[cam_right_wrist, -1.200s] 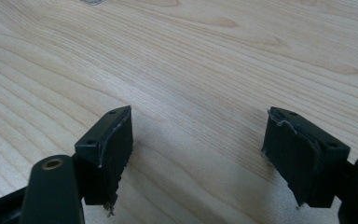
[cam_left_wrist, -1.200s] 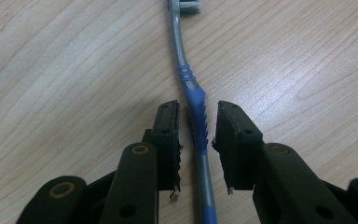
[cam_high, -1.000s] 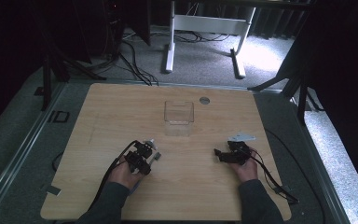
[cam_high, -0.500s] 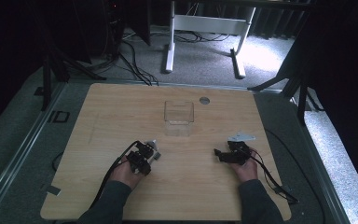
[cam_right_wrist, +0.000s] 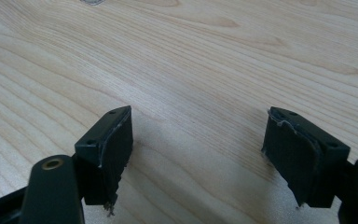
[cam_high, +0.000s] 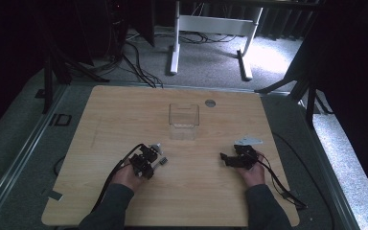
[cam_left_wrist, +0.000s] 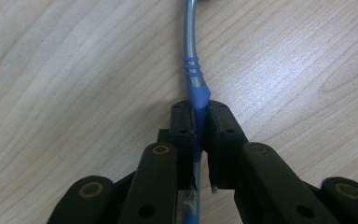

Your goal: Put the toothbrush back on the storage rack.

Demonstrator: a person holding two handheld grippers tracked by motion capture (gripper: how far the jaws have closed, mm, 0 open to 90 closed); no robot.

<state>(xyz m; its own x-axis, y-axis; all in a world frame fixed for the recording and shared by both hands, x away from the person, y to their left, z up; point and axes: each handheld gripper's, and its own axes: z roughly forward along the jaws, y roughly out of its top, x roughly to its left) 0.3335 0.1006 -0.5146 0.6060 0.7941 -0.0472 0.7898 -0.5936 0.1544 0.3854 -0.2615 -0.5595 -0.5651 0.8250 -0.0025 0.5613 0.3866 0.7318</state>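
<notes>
My left gripper [cam_left_wrist: 199, 119] is shut on a thin item with a blue sleeve [cam_left_wrist: 196, 91]. Its grey shaft [cam_left_wrist: 189, 37] runs on across the wood past the jaw tips. In the high view the left gripper [cam_high: 147, 158] rests on the table's near left part, with a small dark piece [cam_high: 162, 162] just to its right. My right gripper [cam_right_wrist: 198, 140] stands open low over bare wood with nothing between its fingers. The high view shows the right gripper [cam_high: 232, 158] at the near right, pointing left.
A clear plastic box [cam_high: 184, 120] stands at the middle of the wooden table [cam_high: 105, 120], beyond both grippers. A round grey disc [cam_high: 210, 102] lies near the far edge. Cables trail from both grippers toward the near edge.
</notes>
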